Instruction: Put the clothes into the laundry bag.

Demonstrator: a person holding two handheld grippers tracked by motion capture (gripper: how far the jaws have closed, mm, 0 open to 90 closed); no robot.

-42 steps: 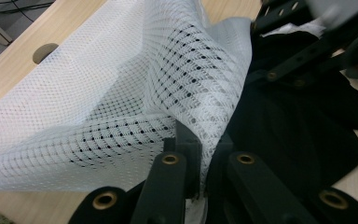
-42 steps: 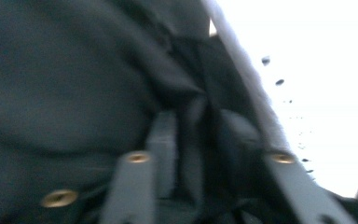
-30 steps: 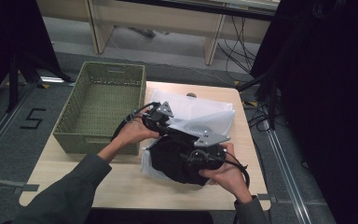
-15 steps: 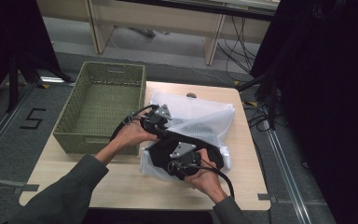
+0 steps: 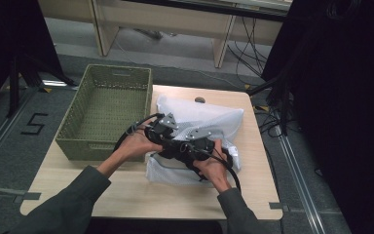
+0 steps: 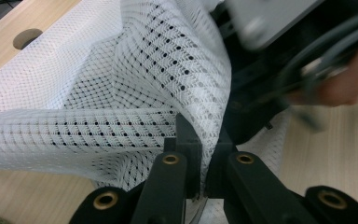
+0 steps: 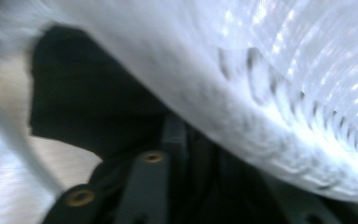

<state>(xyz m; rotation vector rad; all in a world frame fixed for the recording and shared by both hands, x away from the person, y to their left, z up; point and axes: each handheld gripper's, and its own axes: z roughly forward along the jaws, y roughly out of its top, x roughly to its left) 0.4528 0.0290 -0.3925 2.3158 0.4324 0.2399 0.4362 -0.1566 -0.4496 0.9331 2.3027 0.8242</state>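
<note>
Hidden: the right gripper [image 5: 202, 146] view is blurred; its fingertips are lost behind white mesh, so its state cannot be told. Its jaws have just been opening.
Dark item: a black mass sits under the mesh bag [image 5: 209, 119]; what it is stays unclear.
Surroundings: a green woven basket [image 5: 109, 109] stands just left of the bag on the wooden table [image 5: 126, 187].
Left gripper [image 6: 200, 154]: pressed together, pinching a fold of mesh at the bag's near-left edge.
Bag: lies mid-table, touching both grippers.
</note>
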